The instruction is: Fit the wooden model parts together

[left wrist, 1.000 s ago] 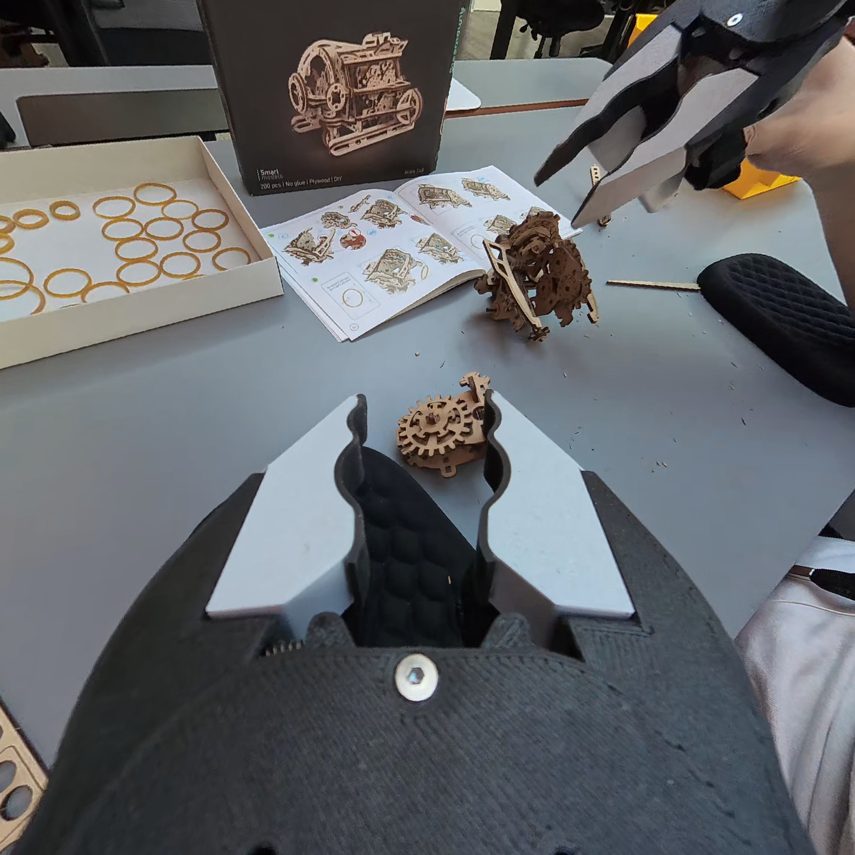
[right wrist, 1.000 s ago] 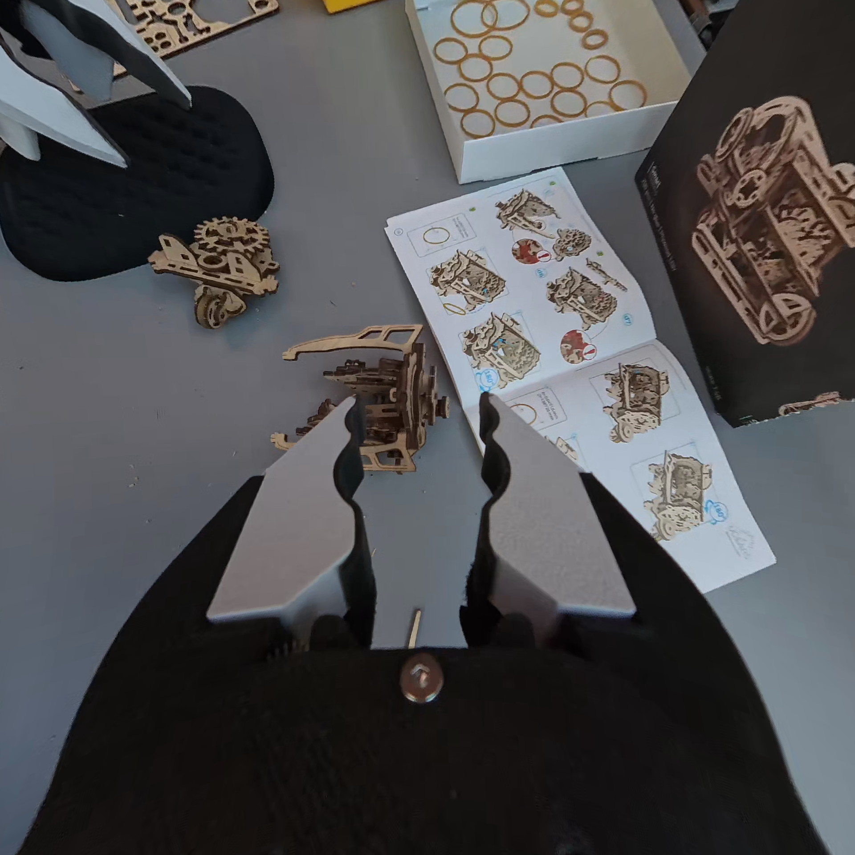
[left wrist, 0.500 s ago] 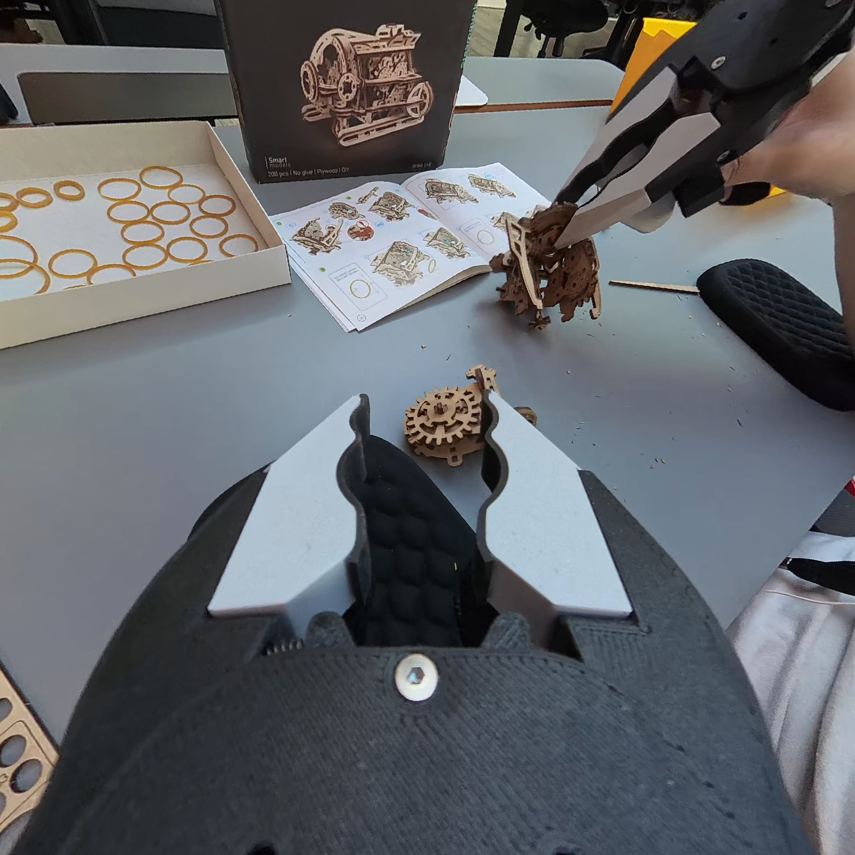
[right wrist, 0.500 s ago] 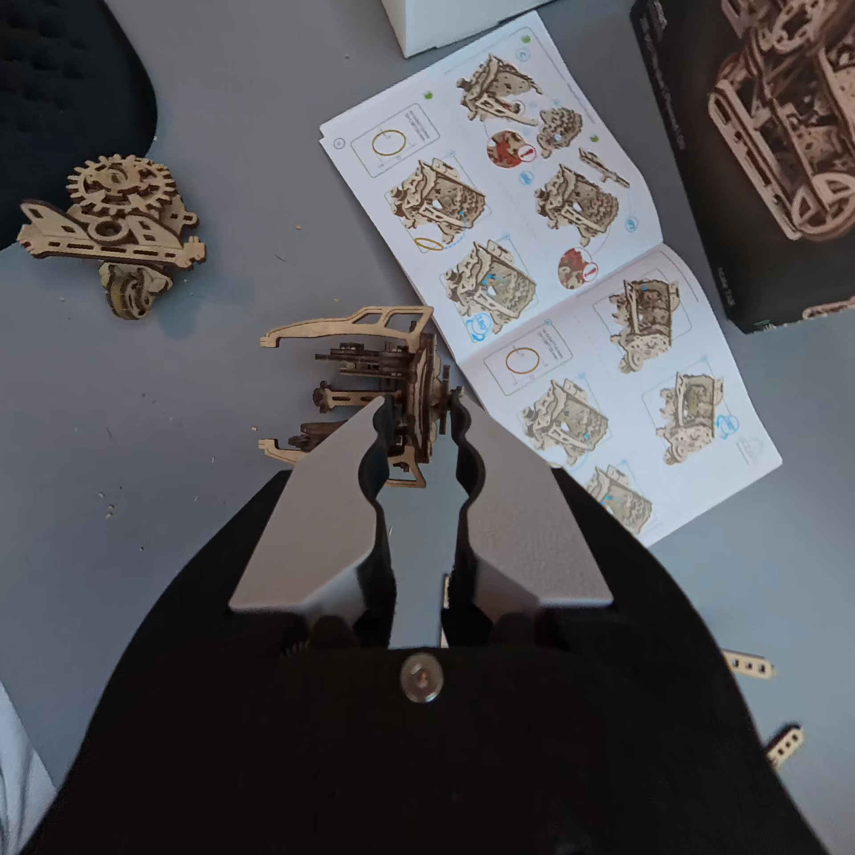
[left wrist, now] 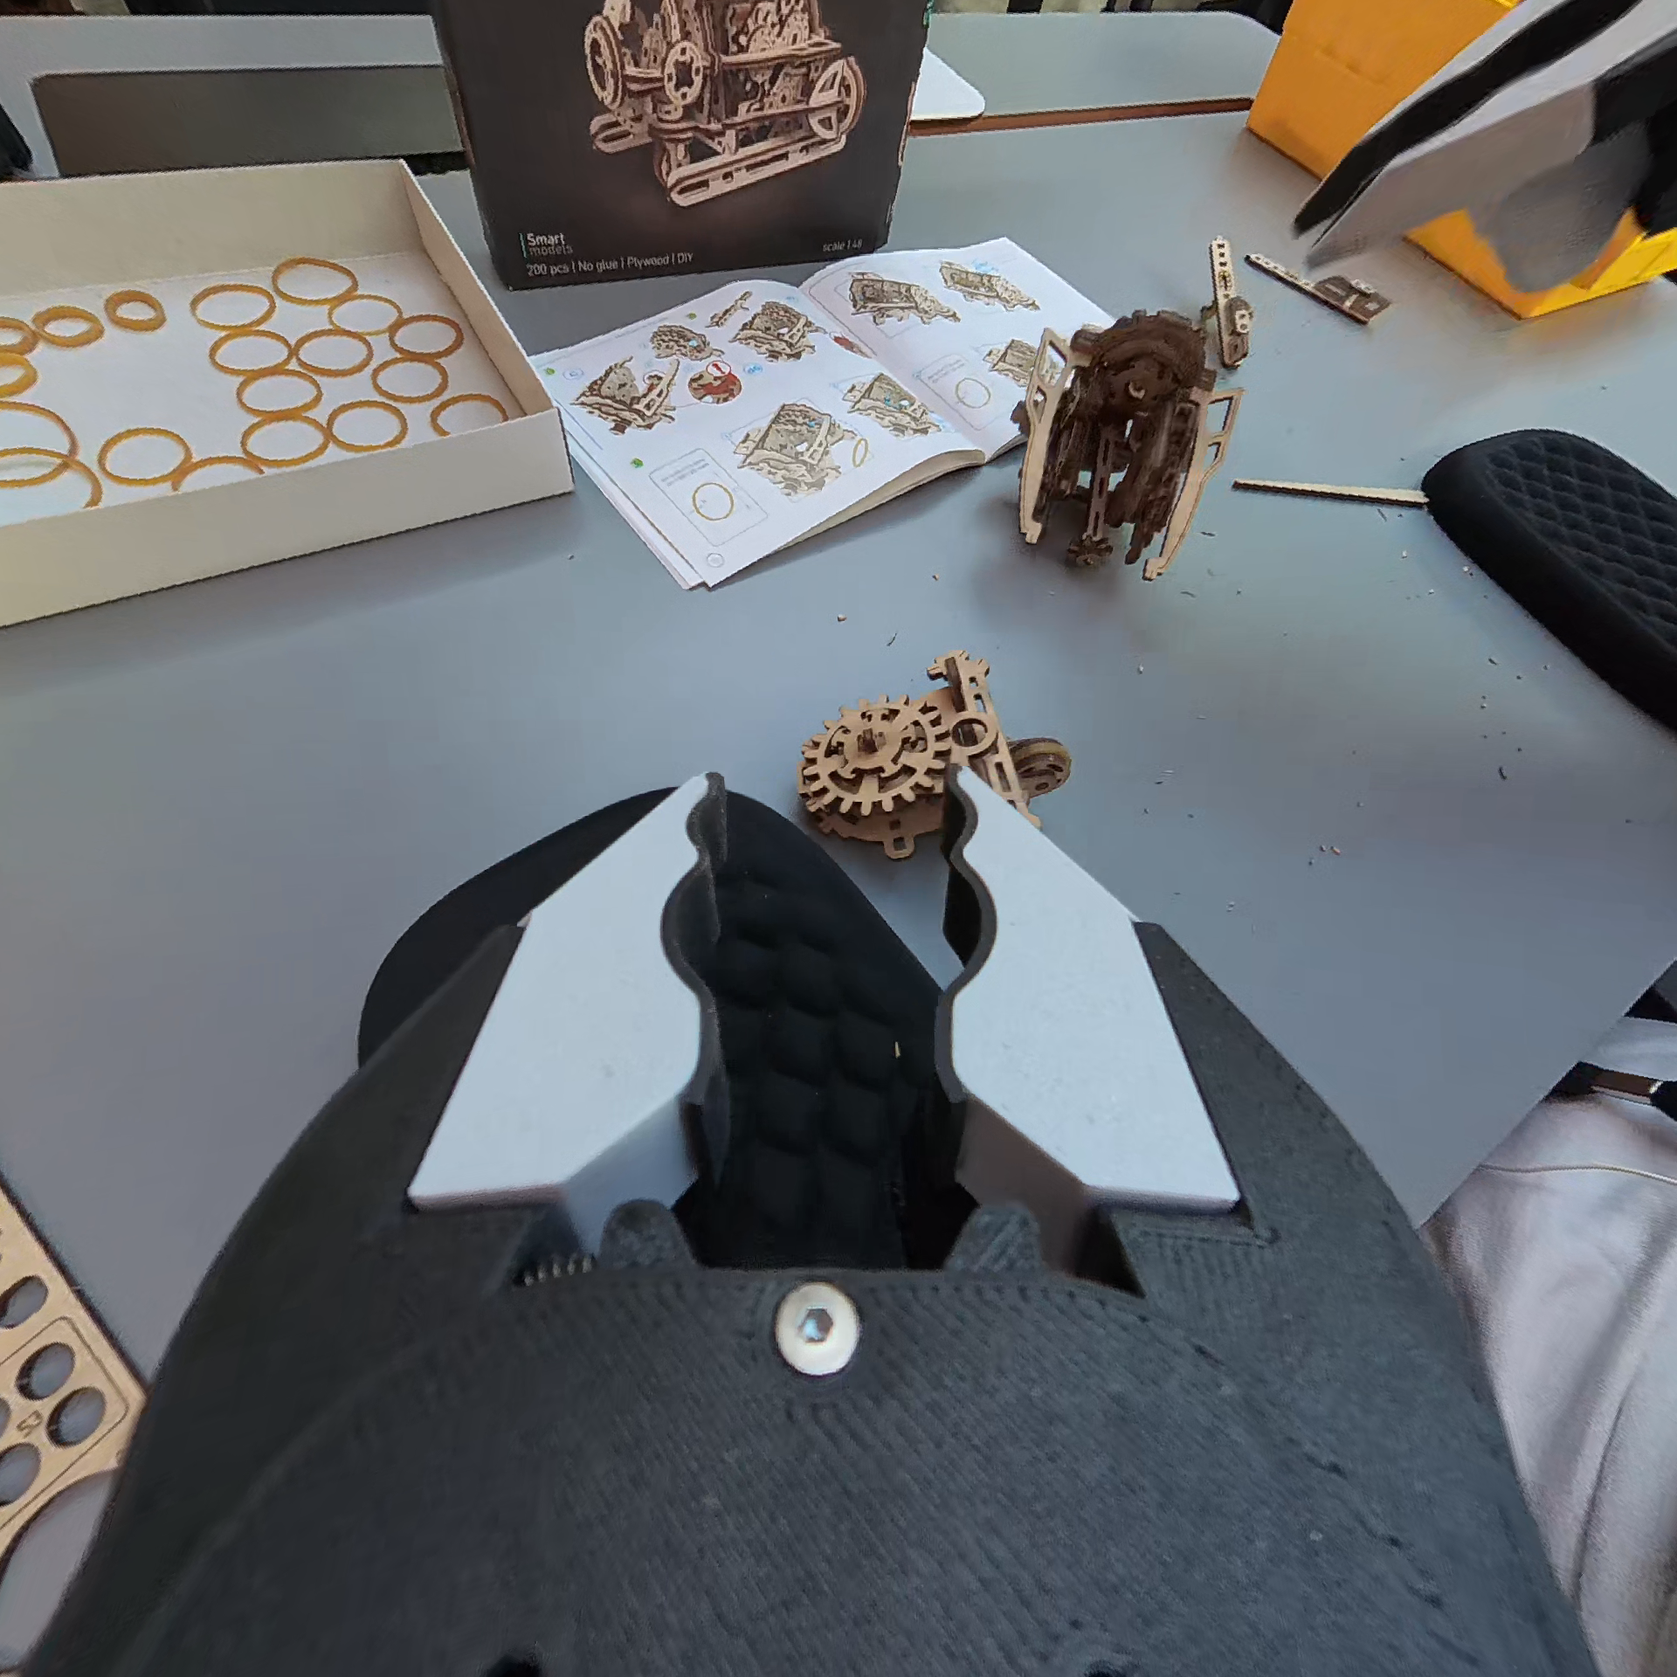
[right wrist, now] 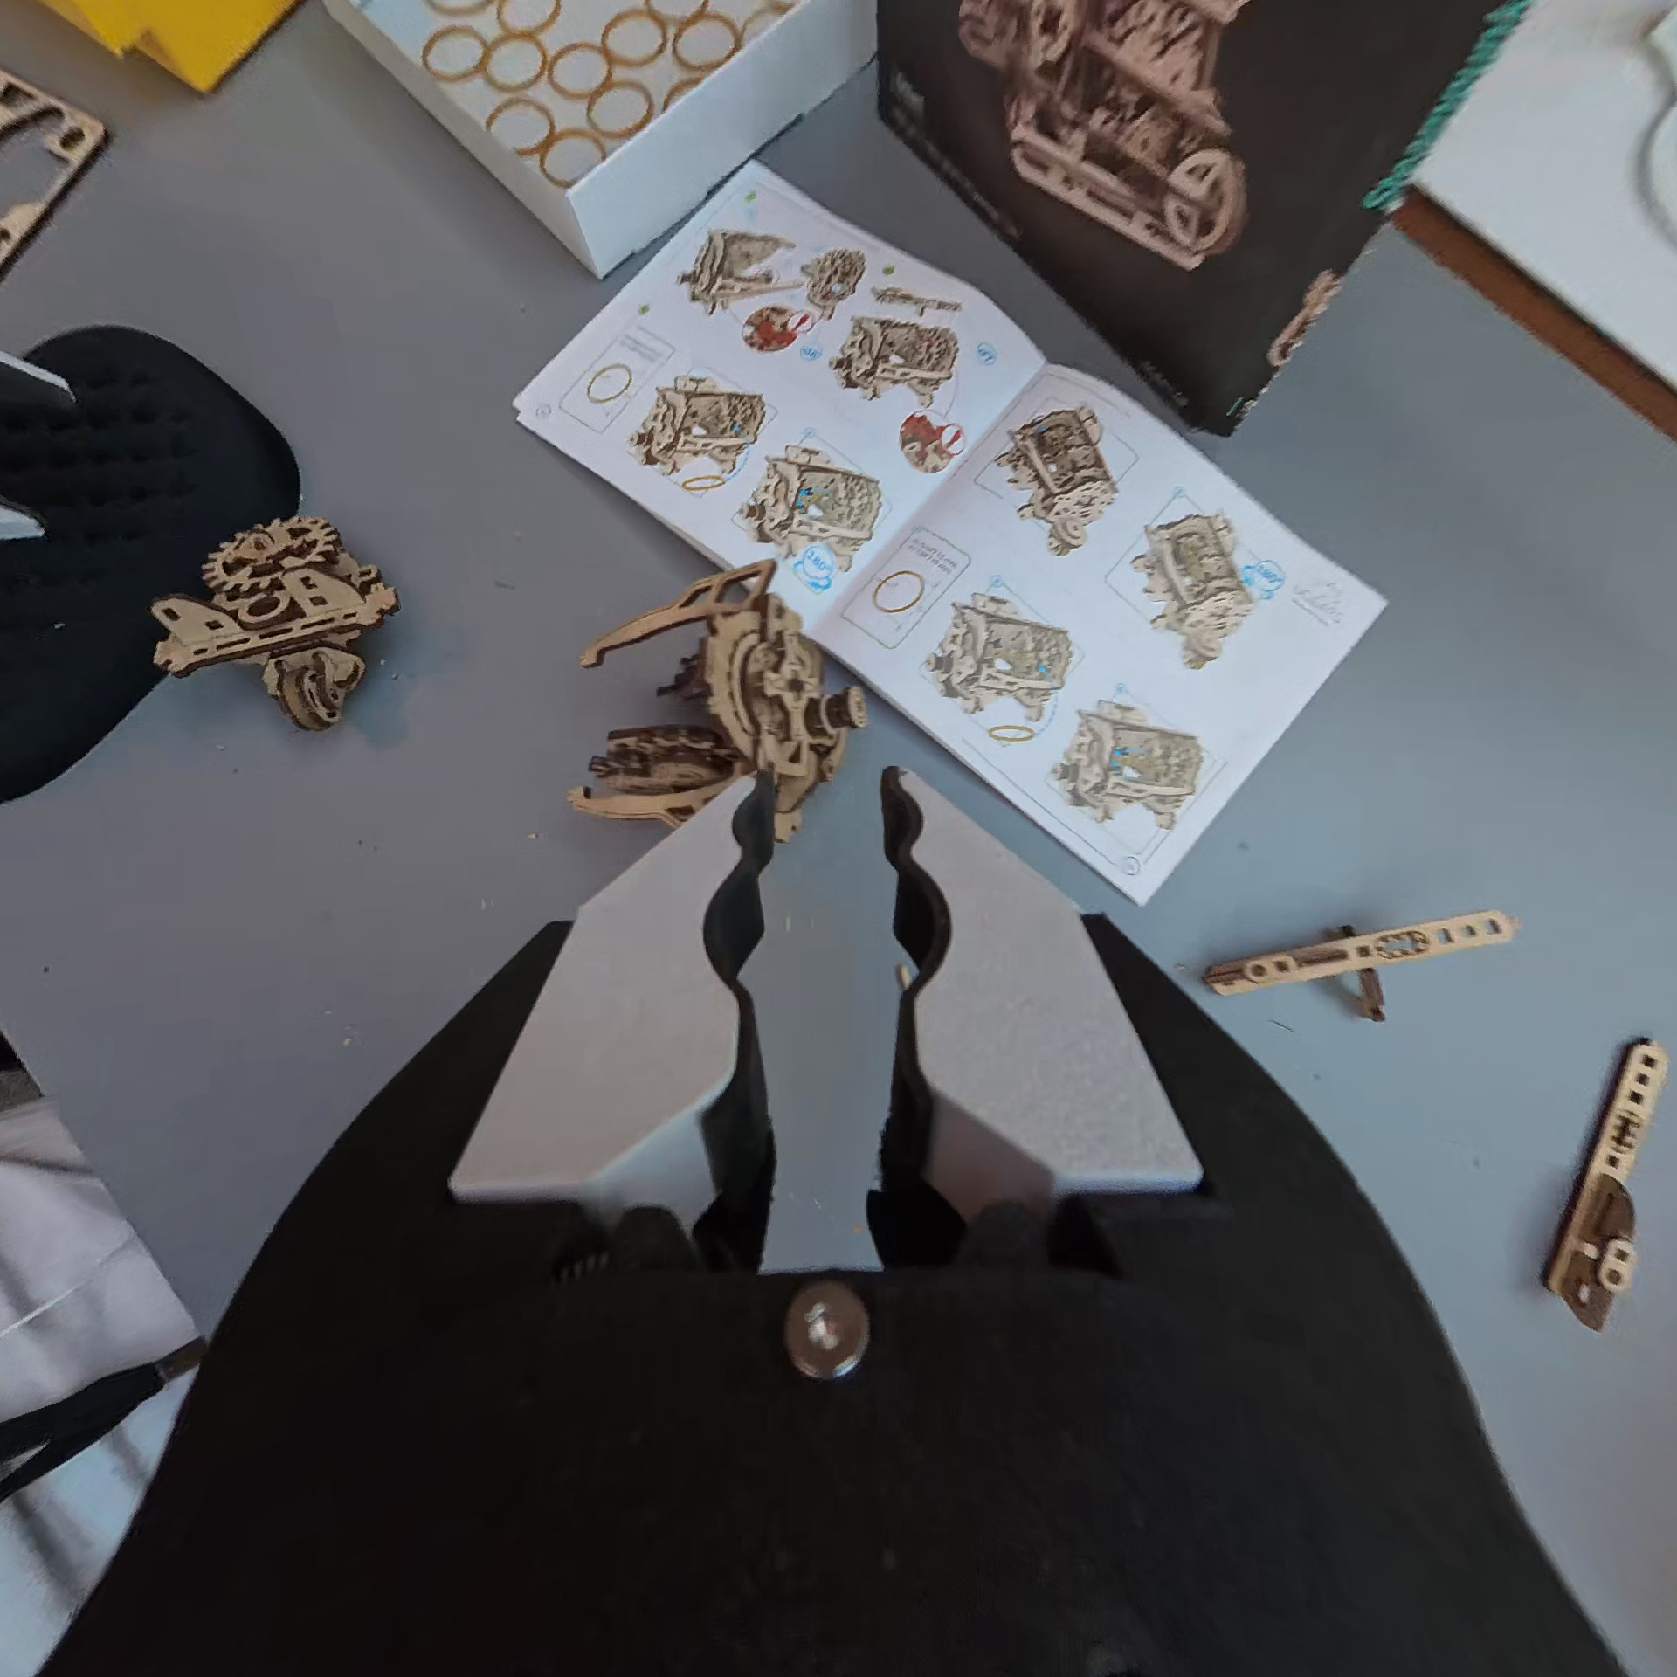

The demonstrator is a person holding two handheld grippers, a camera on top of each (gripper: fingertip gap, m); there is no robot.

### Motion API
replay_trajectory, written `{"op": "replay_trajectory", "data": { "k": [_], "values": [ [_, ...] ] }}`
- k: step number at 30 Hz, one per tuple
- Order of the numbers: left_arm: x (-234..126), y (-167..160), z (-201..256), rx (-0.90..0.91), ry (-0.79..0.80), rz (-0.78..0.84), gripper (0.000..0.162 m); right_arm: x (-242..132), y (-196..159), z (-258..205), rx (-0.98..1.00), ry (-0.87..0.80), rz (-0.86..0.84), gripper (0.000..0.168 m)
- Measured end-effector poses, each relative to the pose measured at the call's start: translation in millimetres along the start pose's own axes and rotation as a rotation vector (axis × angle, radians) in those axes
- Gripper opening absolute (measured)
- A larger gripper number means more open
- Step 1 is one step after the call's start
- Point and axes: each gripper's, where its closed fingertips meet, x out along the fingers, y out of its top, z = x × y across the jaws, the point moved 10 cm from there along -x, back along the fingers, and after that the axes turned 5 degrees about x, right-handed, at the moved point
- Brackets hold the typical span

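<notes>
Two tools, both empty. Nearest in the left wrist view, the left tool point(left wrist: 830, 799) hangs wide open above a black pad point(left wrist: 799, 980), its tips just short of the gear subassembly point(left wrist: 907, 762) lying flat on the grey worktop point(left wrist: 363, 726). Beyond it the main frame assembly point(left wrist: 1116, 436) rests on the worktop beside the open instruction booklet point(left wrist: 789, 399). In the right wrist view the right tool point(right wrist: 828, 789) is partly open, gripping nothing, with its left tip close by or touching that assembly; contact cannot be told. Loose strip parts point(right wrist: 1361, 953) lie to its right. Farther back stand the white tray point(left wrist: 490, 426) of rubber rings and the dark kit box point(left wrist: 690, 136). Judged progress: two subassemblies are built but apart; joining them, adding the strips and fitting the rings seemingly remain.
</notes>
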Motion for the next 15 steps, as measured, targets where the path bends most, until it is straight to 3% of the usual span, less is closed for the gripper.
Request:
{"op": "replay_trajectory", "data": {
  "k": [3, 6, 7, 10, 13, 15],
  "values": [
    [-8, -9, -3, 0.000, 0.020, 0.001, 0.046, -39, -4, 35, 0.021, -0.021, 0.238, 0.038],
    [-14, -17, -8, -0.022, 0.031, 0.012, 0.045, -62, -12, 50, -0.185, 0.141, 0.464, 0.047],
    [-16, -19, -9, -0.030, 0.030, 0.016, 0.045, -64, -17, 53, -0.246, 0.162, 0.503, 0.058],
    [-19, -18, -12, -0.048, 0.032, 0.024, 0.045, -52, -22, 49, -0.363, 0.308, 0.438, 0.079],
    [-20, -11, -12, -0.026, 0.048, 0.025, 0.045, -27, -24, 35, -0.533, 0.511, 0.294, 0.079],
    [-18, -6, -10, -0.006, 0.057, 0.013, 0.045, -9, -18, 29, -0.678, 0.525, 0.197, 0.079]
  ]
}}
